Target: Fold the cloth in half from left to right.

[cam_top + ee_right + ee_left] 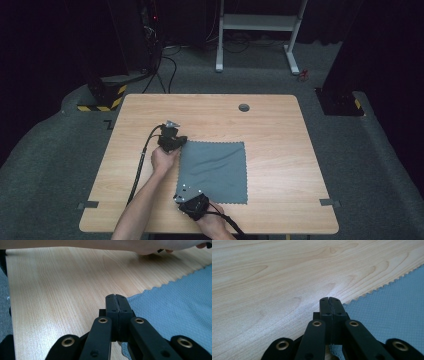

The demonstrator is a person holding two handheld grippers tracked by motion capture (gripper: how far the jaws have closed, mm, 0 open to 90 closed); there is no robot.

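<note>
A: Where does the high view sit?
B: Above the near side, facing forward and down over the whole table.
A: And the gripper views?
B: Low, close to the wood; all share the cloth's left edge.

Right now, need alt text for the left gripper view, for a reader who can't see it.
The left gripper has its two black jaws shut on the corner of a grey-blue woven cloth with a scalloped edge. The cloth spreads right over a light wooden table with visible grain.
</note>
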